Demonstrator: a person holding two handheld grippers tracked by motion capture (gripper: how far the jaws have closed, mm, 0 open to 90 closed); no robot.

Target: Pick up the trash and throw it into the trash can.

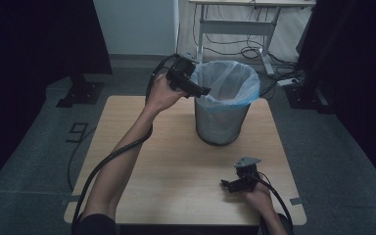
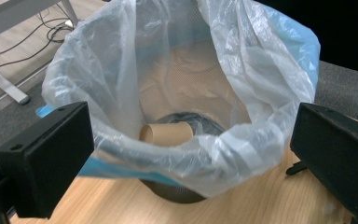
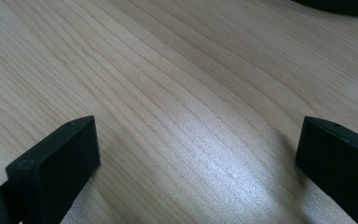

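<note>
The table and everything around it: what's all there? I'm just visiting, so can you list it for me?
Table: one, light wood, centre of the high view.
Waste bin: one, dark mesh, standing on the table's far right part.
Bin liner: one, clear plastic with a blue edge, folded over the bin's rim.
Cardboard tube: one, brown, lying inside the bin at the bottom.
Desk frame: one, pale grey, behind the table, with cables on the floor beneath it.
Left gripper: one, black, held up at the bin's rim, jaws apart, nothing between them.
Right gripper: one, black, low over the table's near right part, jaws apart, nothing between them.
</note>
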